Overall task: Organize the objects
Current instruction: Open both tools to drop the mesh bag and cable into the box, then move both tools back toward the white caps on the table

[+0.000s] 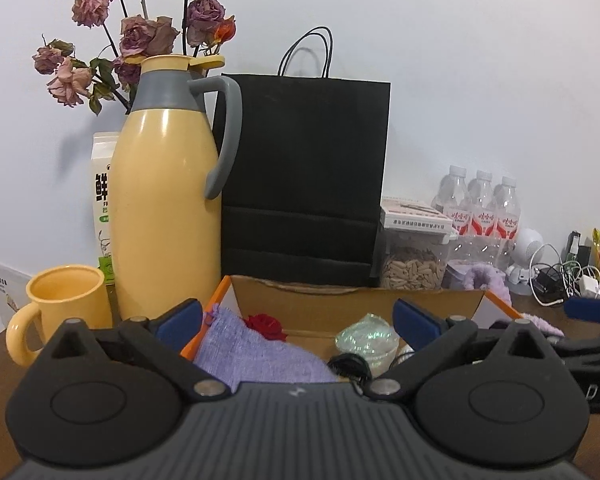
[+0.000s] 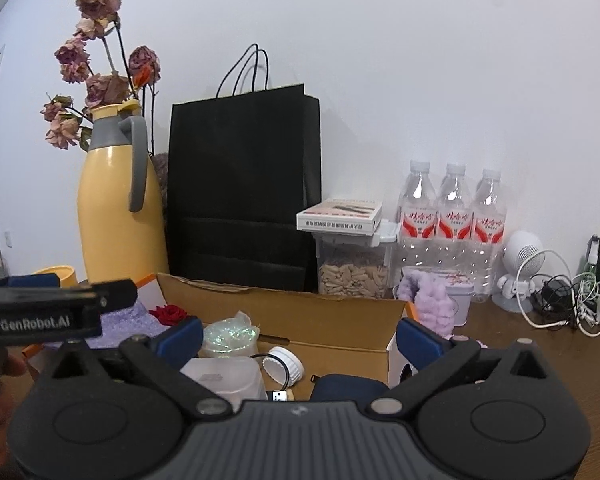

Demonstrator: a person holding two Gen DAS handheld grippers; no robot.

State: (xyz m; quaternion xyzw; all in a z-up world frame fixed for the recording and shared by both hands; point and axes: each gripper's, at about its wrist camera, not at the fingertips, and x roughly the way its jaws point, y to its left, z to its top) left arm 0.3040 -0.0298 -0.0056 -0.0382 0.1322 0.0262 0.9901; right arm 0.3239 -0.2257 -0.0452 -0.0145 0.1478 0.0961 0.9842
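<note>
Left wrist view: the left gripper (image 1: 296, 322) has its jaws spread as wide as they go, nothing between the blue pads. Straight ahead at 12 o'clock, just past the fingertips, sits the open cardboard box (image 1: 352, 300). Inside it, the purple cloth (image 1: 256, 350) lies at 11 o'clock, close to the left pad, its long axis running from 11 toward 5. The red rose (image 1: 266, 326) is just behind the cloth, and the glittery pouch (image 1: 366, 340) lies at 1 o'clock, near the right pad. A black cable (image 1: 348, 364) curls at the near edge, between the jaws.

In the right wrist view, the right gripper (image 2: 298, 340) is also fully open and holds nothing. Its fingers straddle the right half of the box (image 2: 324, 320). The white lid (image 2: 284, 364) lies dead ahead at 12 o'clock, the clear tub (image 2: 226, 380) at 11 and the pouch (image 2: 230, 338) beyond that. The left gripper (image 2: 44, 308) crosses in at 9 o'clock.

Judging by this, the cloth and rose belong to the left hand, which is nearer them. The lid and tub fall to the right. The pouch sits between both, slightly closer to the right jaws. Which item goes next cannot be told.
</note>
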